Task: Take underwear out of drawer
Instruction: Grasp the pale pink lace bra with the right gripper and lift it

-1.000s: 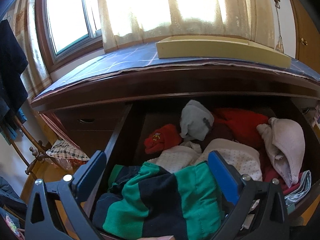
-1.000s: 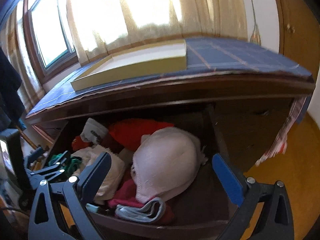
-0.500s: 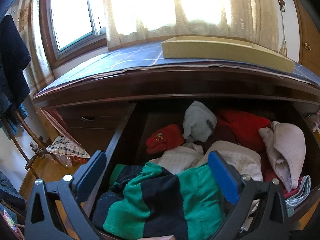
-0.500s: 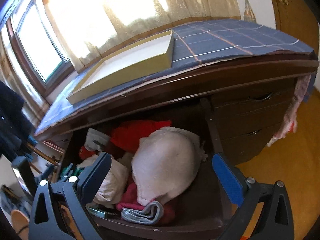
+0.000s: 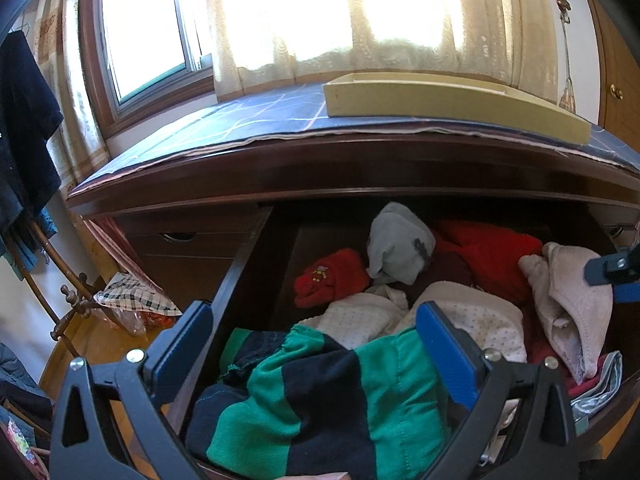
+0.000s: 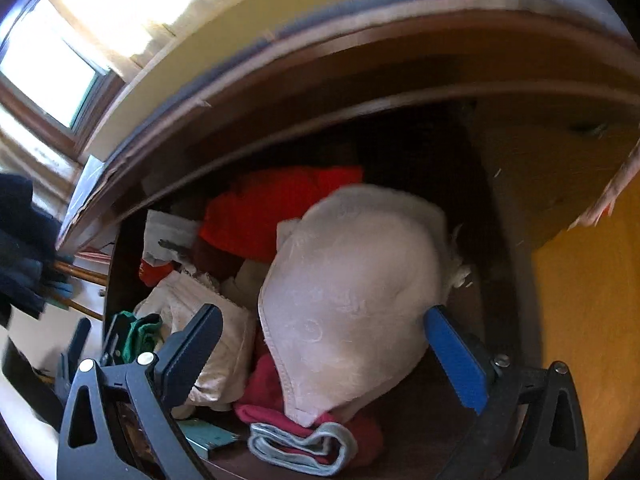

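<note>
The drawer (image 5: pixel 256 264) stands pulled open and is heaped with soft clothing. Nearest the right claw (image 6: pixel 320 344) lies a pale pink padded undergarment (image 6: pixel 352 296), domed like a cup, resting on a crimson cloth (image 6: pixel 264 380) and a folded grey-edged piece (image 6: pixel 304 448) towards the right side of the drawer. I judge it light and springy: the dome would give under pressure and spring back, and its stitched hem along the lower edge looks like the firmest place to pinch. A grip across the full dome seems likely to slip off the rounded surface, so the hem or a gathered fold near the front would serve better.

The right claw has its jaws spread wide and holds nothing. The pink garment sits between and just beyond the two blue pads, its lower edge close to the tips, with the right-hand pad (image 6: pixel 456 360) beside its flank; I cannot tell whether it touches. This view is smeared, so fine contact is hard to read.

The left claw (image 5: pixel 316 340) is likewise spread and empty, hovering over a green and navy striped garment (image 5: pixel 320 392) at the front left of the drawer. That one looks like limp knit cloth, light, easy to bunch, with an elastic waistband crumpled at its upper edge offering a fair hold. Behind it lie white dotted pieces (image 5: pixel 472 316), a red sock-like item (image 5: pixel 332 280), a grey bundle (image 5: pixel 396 248) and a larger red cloth (image 5: pixel 492 256).
</note>
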### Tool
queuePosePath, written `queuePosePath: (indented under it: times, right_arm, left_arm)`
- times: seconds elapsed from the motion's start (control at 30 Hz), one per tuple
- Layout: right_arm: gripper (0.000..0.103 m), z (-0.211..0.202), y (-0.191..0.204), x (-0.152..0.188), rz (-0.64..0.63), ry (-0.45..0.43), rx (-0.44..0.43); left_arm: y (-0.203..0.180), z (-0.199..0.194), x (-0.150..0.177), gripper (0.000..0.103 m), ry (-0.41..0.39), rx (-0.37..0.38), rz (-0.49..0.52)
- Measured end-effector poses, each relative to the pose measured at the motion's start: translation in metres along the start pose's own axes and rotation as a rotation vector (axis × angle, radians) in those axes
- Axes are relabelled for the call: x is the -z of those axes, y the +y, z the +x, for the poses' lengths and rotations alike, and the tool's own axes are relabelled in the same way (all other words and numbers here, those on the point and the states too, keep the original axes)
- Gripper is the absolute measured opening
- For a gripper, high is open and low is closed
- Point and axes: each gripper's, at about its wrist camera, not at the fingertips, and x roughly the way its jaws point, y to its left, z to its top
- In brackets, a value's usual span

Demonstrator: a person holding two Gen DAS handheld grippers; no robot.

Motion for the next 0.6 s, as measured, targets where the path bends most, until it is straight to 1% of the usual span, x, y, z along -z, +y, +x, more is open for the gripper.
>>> queuePosePath:
  times: [0.13,0.2,0.27,0.4,0.6]
  right_arm:
    - [0.102,0.012,0.001,-0.005,-0.005,0.02,0.08]
    - [0.102,0.019,0.002,-0.008,-0.017,0.039,0.144]
    - [0.102,0.024,0.005,-0.009,-0.032,0.05,0.185]
    - [0.102,0.034,0.013,-0.01,-0.065,0.076,0.226]
    - [0.102,0.037,0.016,-0.009,-0.089,0.074,0.232]
  left_arm:
    - [0.0,0.0,0.0,0.103,0.003,0.001,0.0]
    - [-0.001,0.001,0.0,0.103,0.001,-0.001,0.003]
    - [-0.001,0.001,0.001,0.103,-0.001,-0.001,0.007]
    - [-0.001,0.001,0.002,0.103,-0.001,-0.001,0.007]
    - [-0.002,0.001,0.002,0.103,-0.003,-0.003,0.012]
